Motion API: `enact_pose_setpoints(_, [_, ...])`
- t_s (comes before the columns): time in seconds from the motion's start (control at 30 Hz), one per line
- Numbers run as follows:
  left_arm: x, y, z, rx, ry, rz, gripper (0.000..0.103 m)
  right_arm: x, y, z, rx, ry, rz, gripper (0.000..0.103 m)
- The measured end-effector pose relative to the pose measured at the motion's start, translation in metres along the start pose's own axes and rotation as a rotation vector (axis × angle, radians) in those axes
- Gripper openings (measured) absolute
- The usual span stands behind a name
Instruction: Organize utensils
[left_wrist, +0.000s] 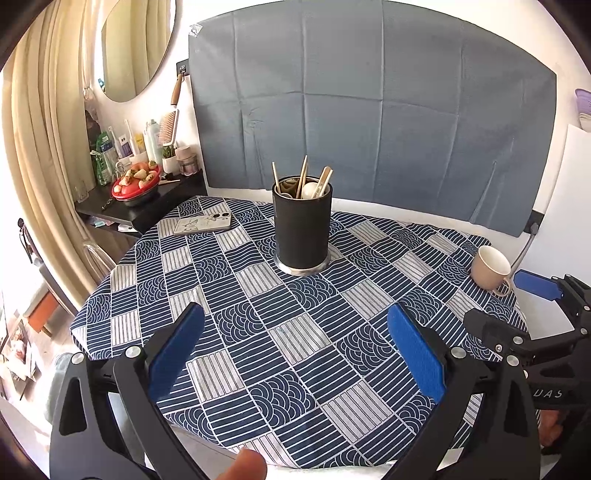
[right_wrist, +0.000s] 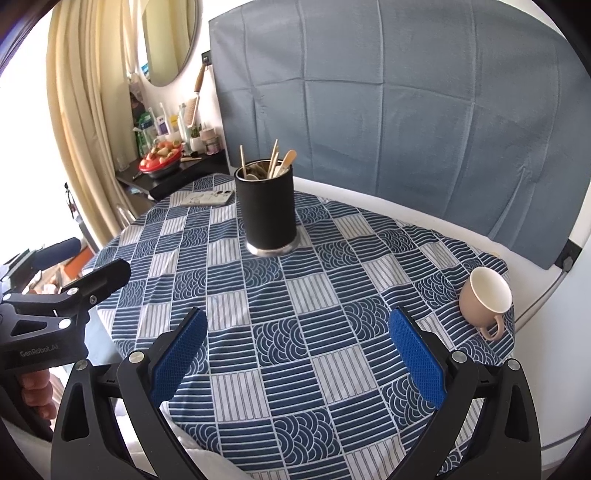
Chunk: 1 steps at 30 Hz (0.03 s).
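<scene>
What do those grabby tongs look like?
Both the left tongs and right tongs have chunky black plastic arms with silver bolts and blue textured pads. White lettering marks their bodies. No cables or sleeves show.

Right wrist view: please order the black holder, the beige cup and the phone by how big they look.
1. black holder, clearly largest.
2. beige cup and phone: similar; the phone lies flat and farther away, so no ranking.
</scene>
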<state>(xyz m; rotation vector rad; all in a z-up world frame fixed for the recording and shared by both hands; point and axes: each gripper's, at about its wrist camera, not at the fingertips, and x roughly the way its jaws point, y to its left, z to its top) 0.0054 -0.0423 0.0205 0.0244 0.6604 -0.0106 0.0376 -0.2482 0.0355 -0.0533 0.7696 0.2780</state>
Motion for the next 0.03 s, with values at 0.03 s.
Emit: enact_pose_setpoints(0.03, [-0.0005, -0.0001, 0.0002, 0.000, -0.001, 0.001, 0.097, -0.0002, 0.0000, -0.0002, -0.001, -0.001, 0.000, 0.094])
